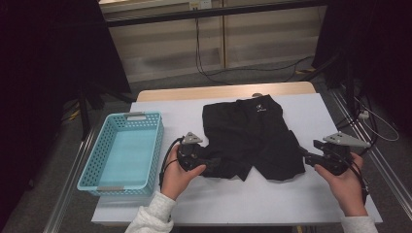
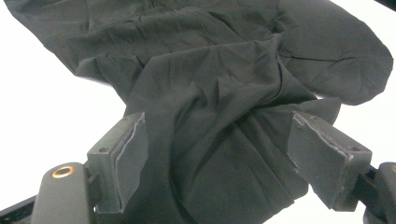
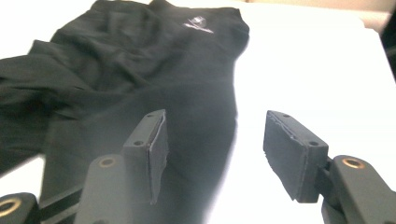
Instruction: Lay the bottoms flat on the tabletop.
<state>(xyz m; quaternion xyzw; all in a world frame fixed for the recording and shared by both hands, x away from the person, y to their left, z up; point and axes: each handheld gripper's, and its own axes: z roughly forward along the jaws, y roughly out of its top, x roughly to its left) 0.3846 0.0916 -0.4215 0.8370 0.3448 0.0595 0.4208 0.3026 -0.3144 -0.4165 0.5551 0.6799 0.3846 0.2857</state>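
Black shorts (image 1: 252,131) with a small white logo (image 1: 261,108) lie spread on the white table (image 1: 311,111), waistband at the far side. My left gripper (image 1: 209,162) is at the near left leg, and in the left gripper view (image 2: 215,135) its jaws stand wide apart with rumpled black cloth (image 2: 210,70) lying between them. My right gripper (image 1: 308,154) hovers at the right leg's edge. In the right gripper view (image 3: 215,126) it is open, one jaw over the shorts (image 3: 140,70), the other over bare table, nothing pinched.
A light blue perforated basket (image 1: 90,170) stands on the table's left side, close to my left hand. Bare white tabletop lies right of and in front of the shorts. Cables run across the floor behind the table.
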